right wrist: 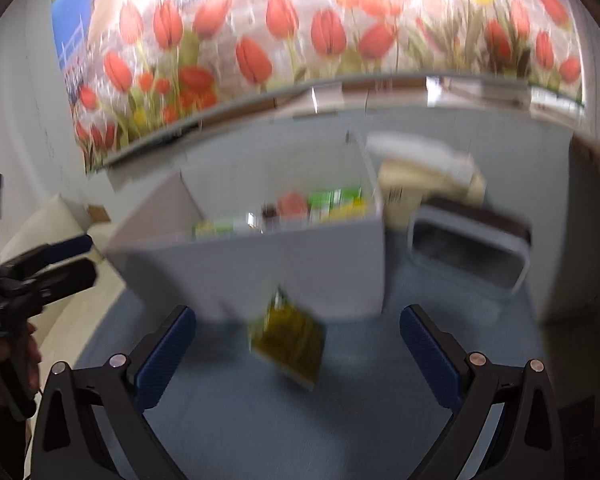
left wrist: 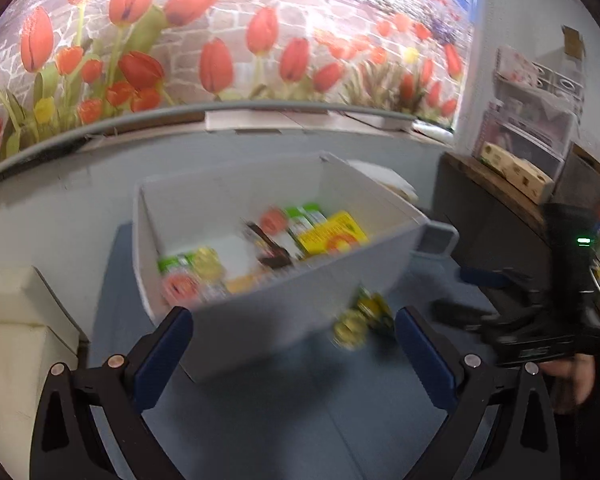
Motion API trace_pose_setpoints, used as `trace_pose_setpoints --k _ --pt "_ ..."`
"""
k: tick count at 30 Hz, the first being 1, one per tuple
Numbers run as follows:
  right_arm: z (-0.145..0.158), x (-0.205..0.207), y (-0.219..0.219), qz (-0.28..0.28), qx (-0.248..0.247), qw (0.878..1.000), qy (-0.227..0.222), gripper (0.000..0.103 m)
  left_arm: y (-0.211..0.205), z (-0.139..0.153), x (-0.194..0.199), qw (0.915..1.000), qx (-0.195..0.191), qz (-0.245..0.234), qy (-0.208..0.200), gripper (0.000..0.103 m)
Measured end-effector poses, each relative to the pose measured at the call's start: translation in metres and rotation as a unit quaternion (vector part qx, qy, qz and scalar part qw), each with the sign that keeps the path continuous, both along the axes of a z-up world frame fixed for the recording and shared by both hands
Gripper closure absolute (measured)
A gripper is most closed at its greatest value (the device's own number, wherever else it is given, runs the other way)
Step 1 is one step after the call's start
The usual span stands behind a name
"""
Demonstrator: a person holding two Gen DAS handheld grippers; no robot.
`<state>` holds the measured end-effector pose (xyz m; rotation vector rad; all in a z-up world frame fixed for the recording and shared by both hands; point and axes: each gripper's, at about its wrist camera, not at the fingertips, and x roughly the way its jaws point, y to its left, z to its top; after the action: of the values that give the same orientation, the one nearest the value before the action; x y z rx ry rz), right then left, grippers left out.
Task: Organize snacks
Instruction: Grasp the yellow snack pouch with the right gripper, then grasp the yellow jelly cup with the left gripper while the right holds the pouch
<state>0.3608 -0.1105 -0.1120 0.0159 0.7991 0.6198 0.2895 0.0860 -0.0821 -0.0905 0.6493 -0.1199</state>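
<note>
Standing wide apart, the blue ribbed pads of the left tongs (left wrist: 294, 344) grip nothing, and the right tongs (right wrist: 298, 344) gape just as empty. A white, straight-walled rectangular box (left wrist: 260, 320) sits on the matte blue surface (left wrist: 260, 420), holding blurred green, yellow and red snack packets (left wrist: 332, 232). One glossy olive-yellow flat snack packet (right wrist: 288, 340) lies outside it, just before its front wall. A rounded grey bin (right wrist: 468, 256) lies tipped to the right of the box.

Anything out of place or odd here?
Yes: one yellow-green snack packet lies on the blue surface outside the white box, in front of its near wall, while the other snacks sit inside. Blur hides its label.
</note>
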Motion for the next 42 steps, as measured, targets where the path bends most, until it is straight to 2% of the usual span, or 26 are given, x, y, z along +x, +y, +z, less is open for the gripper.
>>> trace_pose_setpoints --k 3,7,8,10,11,12,13,15,18,20,27,30,32,35,37,42 --pt "-0.025 0.004 0.01 0.002 -0.005 1.0 0.021 0.0 -0.015 -0.014 -0.016 0.9999 -0.003 -0.001 0.013 0.0" --pt "-0.041 0.018 0.019 -0.003 0.0 0.999 0.035 0.0 -0.023 -0.033 -0.034 0.9993 -0.021 -0.002 0.032 0.0" --pt "-0.044 0.023 0.02 -0.007 0.001 0.999 0.037 0.005 -0.024 -0.037 -0.038 0.9991 -0.023 -0.001 0.035 0.0" --pt "-0.048 0.03 0.023 -0.006 0.005 0.999 0.052 0.024 -0.023 -0.044 -0.045 0.9986 -0.03 -0.001 0.044 0.0" --pt "-0.052 0.034 0.025 -0.005 0.003 0.998 0.065 0.042 -0.022 -0.047 -0.047 0.9984 -0.033 0.001 0.047 0.0" --pt "-0.054 0.036 0.027 -0.005 0.001 0.997 0.073 0.048 -0.021 -0.05 -0.049 0.9981 -0.036 0.003 0.049 0.0" --pt "-0.055 0.037 0.026 -0.003 0.013 0.997 0.074 0.047 -0.02 -0.053 -0.05 0.9978 -0.04 0.003 0.053 0.0" --pt "-0.055 0.037 0.025 0.0 0.023 0.997 0.074 0.056 -0.017 -0.056 -0.05 0.9973 -0.044 0.007 0.058 0.0" --pt "-0.054 0.036 0.021 -0.001 0.032 0.997 0.073 0.06 -0.014 -0.059 -0.048 0.9962 -0.06 0.012 0.061 0.0" --pt "-0.051 0.034 0.016 -0.008 0.034 0.997 0.069 0.064 -0.017 -0.06 -0.044 0.9964 -0.056 0.014 0.062 0.0" --pt "-0.018 0.003 -0.02 -0.021 0.046 0.999 0.018 0.066 -0.037 -0.069 -0.017 0.9963 -0.04 -0.002 0.076 0.0" --pt "0.002 -0.015 -0.041 -0.028 0.054 0.998 -0.005 0.066 -0.05 -0.077 0.004 0.9957 -0.025 0.009 0.089 0.0" --pt "0.013 -0.028 -0.057 -0.033 0.058 0.998 -0.016 0.066 -0.058 -0.083 0.018 0.9948 -0.029 0.013 0.097 0.0" --pt "0.021 -0.044 -0.075 -0.03 0.073 0.997 -0.019 0.066 -0.067 -0.09 0.041 0.9934 -0.038 0.028 0.105 0.0" --pt "0.023 -0.052 -0.085 -0.031 0.074 0.997 -0.018 0.066 -0.076 -0.094 0.058 0.9933 -0.017 0.044 0.106 0.0" --pt "0.019 -0.062 -0.1 -0.035 0.092 0.995 -0.006 0.066 -0.09 -0.103 0.089 0.9914 0.0 0.066 0.113 0.001"
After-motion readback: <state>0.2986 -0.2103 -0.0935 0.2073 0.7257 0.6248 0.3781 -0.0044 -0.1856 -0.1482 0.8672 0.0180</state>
